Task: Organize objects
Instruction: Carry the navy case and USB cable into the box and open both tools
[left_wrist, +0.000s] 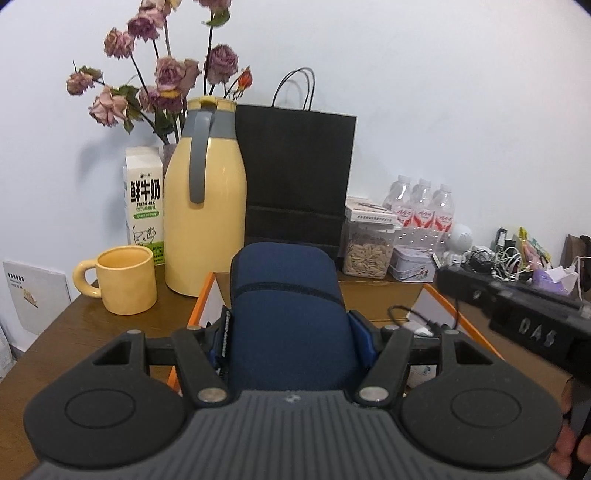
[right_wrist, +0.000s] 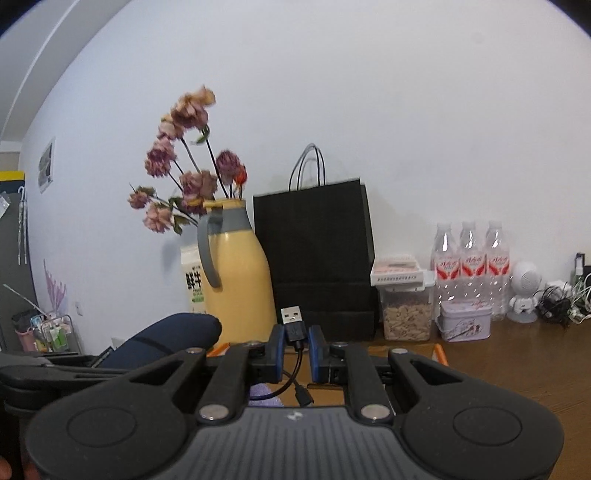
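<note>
- The left gripper (left_wrist: 291, 328) grasps a soft, navy-blue fabric pouch with a dark zip line (left_wrist: 286, 295). The jaws clamp its flanks at mid-width, which keeps the bulky body pointing forward and clear of the table.
- In the left wrist view the pouch hangs above the orange-rimmed cardboard box (left_wrist: 201, 299). Its far end points toward 12 o'clock, at the black paper carrier bag with cord handles (left_wrist: 295, 173). Judgement: the box is the likely sorting container.
- The right gripper (right_wrist: 296, 341) is clenched on a black USB cable with a silver plug (right_wrist: 295, 328). The plug stands upright above the blue pads (right_wrist: 279, 347); the slack loops down below, toward 6 o'clock. Gripping just behind the plug controls the stiff end and lets the cord trail freely.
- In the left wrist view the right gripper's body enters at 3 o'clock, near the pouch but apart from it. Holding the two loads apart reduces the risk of the cord snagging the pouch.
- Fixed items line the wall, out of the working zone: a pale yellow thermos jug with grey handle (left_wrist: 205, 206) at 11 o'clock, a yellow ceramic mug (left_wrist: 125, 280) at 9 o'clock beside a white milk carton (left_wrist: 144, 199), and a clear plastic jar of seeds (left_wrist: 367, 251) at 2 o'clock.
- Both items are lifted; neither is deposited yet.
</note>
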